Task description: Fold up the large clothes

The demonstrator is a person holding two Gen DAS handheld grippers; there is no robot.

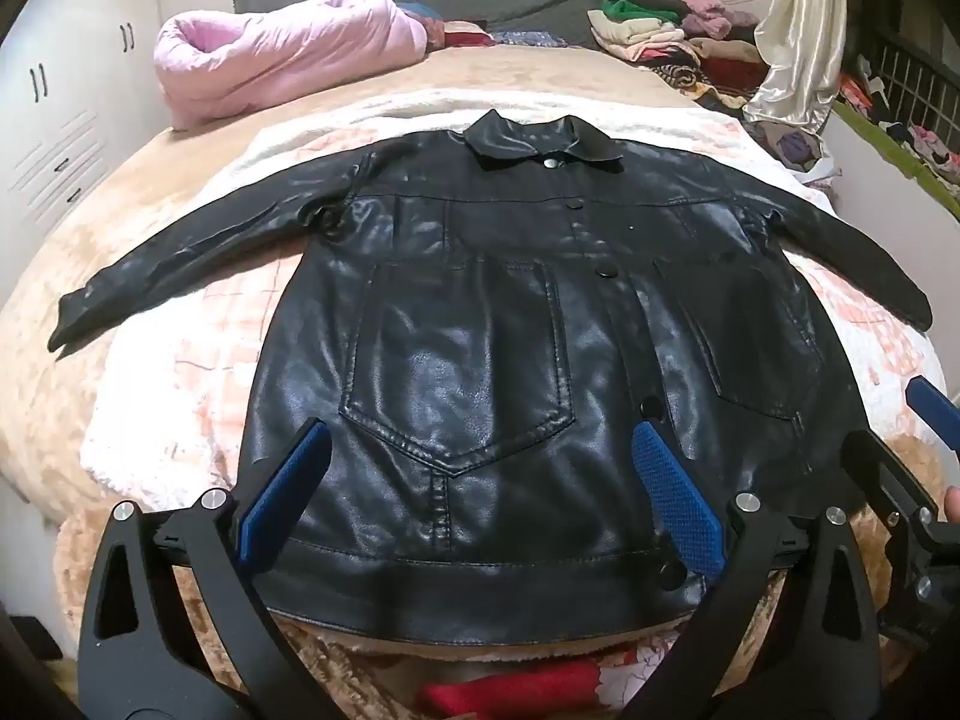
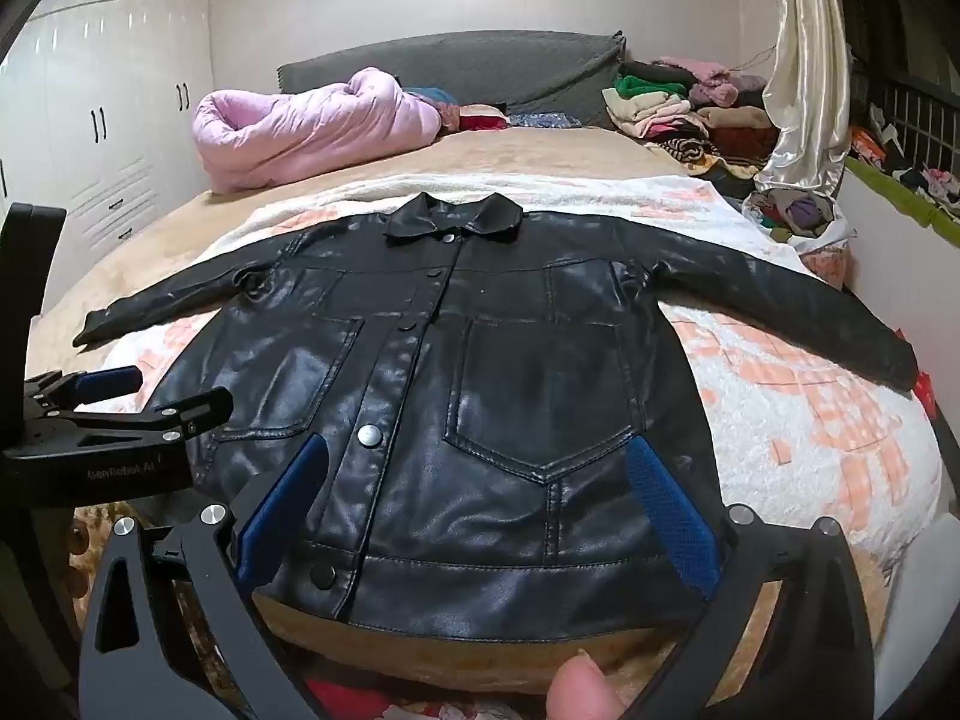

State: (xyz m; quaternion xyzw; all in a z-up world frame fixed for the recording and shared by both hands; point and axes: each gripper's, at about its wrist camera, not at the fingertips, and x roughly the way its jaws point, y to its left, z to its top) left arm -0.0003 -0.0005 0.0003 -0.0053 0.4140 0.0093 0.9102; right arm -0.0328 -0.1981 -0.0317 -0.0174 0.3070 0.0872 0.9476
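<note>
Jacket (image 1: 480, 324) lies flat, buttoned, sleeves spread on the bed (image 1: 180, 252); I hold left tool (image 1: 480, 480) and right tool (image 2: 474, 498) spread apart above its hem, gripping nothing, so no fold made yet.

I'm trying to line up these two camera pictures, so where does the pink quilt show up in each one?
Left wrist view: the pink quilt lies upper left, at the far end of the bed, left of the jacket's collar.
Right wrist view: the pink quilt lies upper left of centre, beyond the collar.
Shared landmark: the black leather jacket spread flat, with both grippers open above its hem.
</note>
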